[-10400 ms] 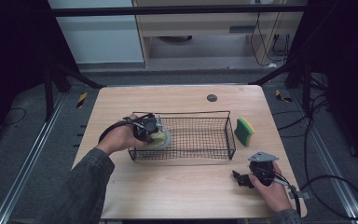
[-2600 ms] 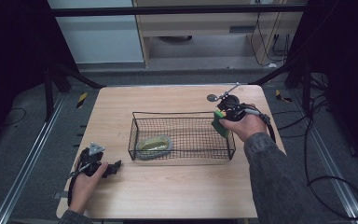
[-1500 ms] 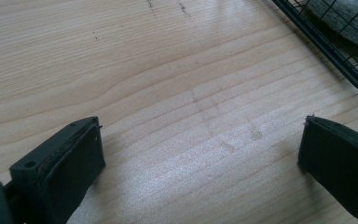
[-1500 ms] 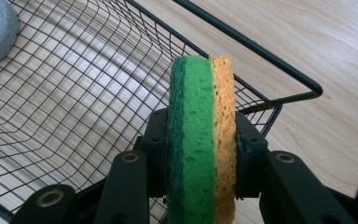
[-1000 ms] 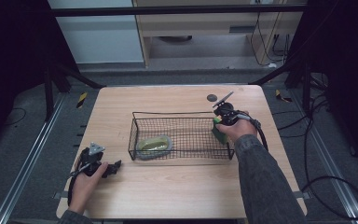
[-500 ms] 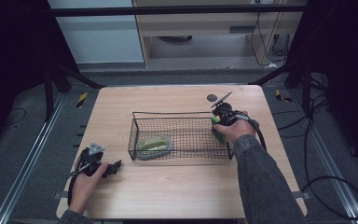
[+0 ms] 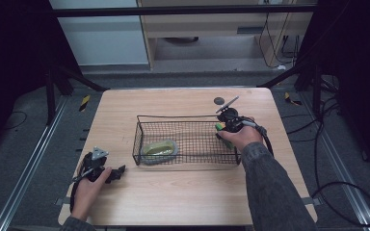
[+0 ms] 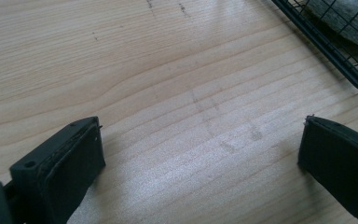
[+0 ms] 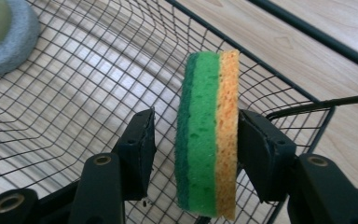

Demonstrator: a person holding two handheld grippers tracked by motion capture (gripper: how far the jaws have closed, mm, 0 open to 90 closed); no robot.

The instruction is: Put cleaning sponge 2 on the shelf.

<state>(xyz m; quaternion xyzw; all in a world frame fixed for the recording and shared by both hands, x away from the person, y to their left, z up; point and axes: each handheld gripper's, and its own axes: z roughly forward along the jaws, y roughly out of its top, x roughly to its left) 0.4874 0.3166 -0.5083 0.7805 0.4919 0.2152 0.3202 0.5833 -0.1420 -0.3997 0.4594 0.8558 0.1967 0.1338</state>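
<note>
Sponge (image 9: 208, 135) in claw: the right claw (image 9: 196, 149) holds a green-and-orange sponge on edge inside the right end of a black wire basket (image 7: 185, 143), close to the end wall and clear of the mesh floor as far as the right gripper view shows. One jaw presses the orange face; the other stands a little off the dark green scouring face, so the grip looks loose or about to let go (a judgement, not a certainty). Held this way, flat faces toward the jaws, the sponge's long axis runs up and away from the claw, its narrow edge pointing down at the basket floor, which would suit lowering it in without catching the rim. At the basket's far left end lies a pale green piece on a grey pad (image 7: 158, 149), well apart from the sponge. The left claw (image 7: 117, 172) rests on the bare counter (image 7: 183, 192) near its front left corner, jaws spread wide and gripping nothing, apparently parked out of the way.
</note>
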